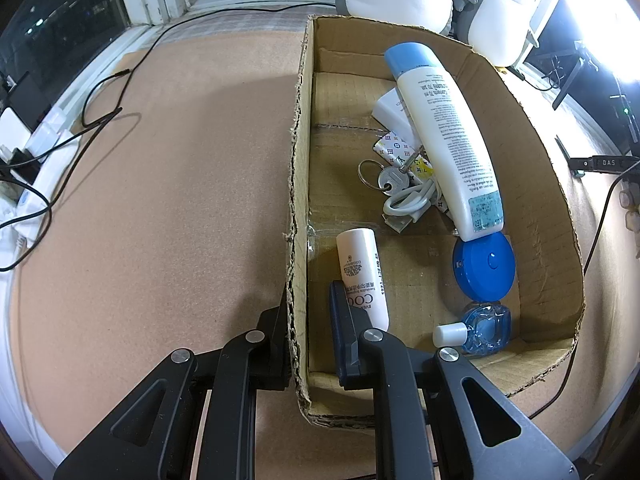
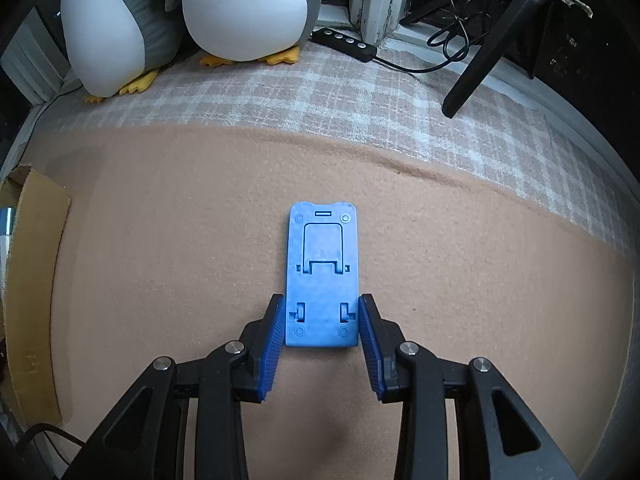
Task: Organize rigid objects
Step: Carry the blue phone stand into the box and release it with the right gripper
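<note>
two grippers were at work, each on its own job. the left gripper (image 1: 310, 320) was clamped on the near side wall of the open brown cardboard box (image 1: 532, 152), one finger outside and one inside, steadying it. the right gripper (image 2: 322, 328) pointed down at the flat blue plastic folding phone stand (image 2: 322, 264) lying on the tan felt mat (image 2: 160, 220); its ribbed blue pads (image 2: 274, 344) sat against the stand's near end on both sides, so it looked closed on the stand, though how firm the hold was could not be told.

the step in hand seemed to be picking up the stand. the next move would call for a lift clear of the mat and a carry to the box, off to that gripper's left.

counted ahead of the left gripper inside the box: one tall white bottle with a blue cap (image 1: 444, 136), one small white tube (image 1: 362, 272), one round blue disc (image 1: 484, 266), one small clear blue bottle with a white cap (image 1: 482, 326), one key on a ring (image 1: 390, 180), one coiled white cable (image 1: 408, 202). two plush penguins (image 2: 240, 8) sat beyond.
</note>
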### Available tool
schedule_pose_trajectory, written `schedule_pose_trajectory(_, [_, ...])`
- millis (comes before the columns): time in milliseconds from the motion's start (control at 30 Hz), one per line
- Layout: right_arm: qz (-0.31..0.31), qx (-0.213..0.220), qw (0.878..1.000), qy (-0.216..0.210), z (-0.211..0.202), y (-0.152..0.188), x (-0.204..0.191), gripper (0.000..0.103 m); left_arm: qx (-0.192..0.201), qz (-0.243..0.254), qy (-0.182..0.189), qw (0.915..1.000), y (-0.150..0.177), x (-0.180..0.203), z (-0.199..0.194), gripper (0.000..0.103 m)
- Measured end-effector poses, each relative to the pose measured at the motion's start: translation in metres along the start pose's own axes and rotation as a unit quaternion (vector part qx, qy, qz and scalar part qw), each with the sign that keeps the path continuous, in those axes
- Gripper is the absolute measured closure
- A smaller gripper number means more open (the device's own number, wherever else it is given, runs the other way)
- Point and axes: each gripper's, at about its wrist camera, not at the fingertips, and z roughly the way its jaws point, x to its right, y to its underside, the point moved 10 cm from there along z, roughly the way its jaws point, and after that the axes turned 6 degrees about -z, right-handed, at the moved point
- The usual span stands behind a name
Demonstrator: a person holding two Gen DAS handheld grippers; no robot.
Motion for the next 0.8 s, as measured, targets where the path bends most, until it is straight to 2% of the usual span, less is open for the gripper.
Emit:
schedule_pose_trajectory(167, [-0.002, 0.028, 1.0, -0.011, -0.024, 0.003, -0.018, 0.07, 0.0, 0.001, -0.001, 1.0, 0.0, -0.001, 0.0, 0.09])
schedule_pose_trajectory(333, [-0.035, 0.059, 0.997, -0.036, -0.056, 0.003, -0.053, 0.07, 0.0, 0.001, -0.001, 1.0, 0.0, -0.001, 0.0, 0.09])
schedule_pose_trajectory(533, [-0.087, 0.095, 0.989, -0.069, -0.084, -0.007, -0.114, 0.07, 0.001, 0.001, 0.0, 1.0, -0.001, -0.002, 0.0, 0.09])
schedule_pose_trajectory(800, [-0.14, 0.12, 0.978, -0.101, -0.108, -0.021, -0.19, 0.07, 0.001, 0.0, 0.0, 1.0, -0.001, -0.002, 0.0, 0.09])
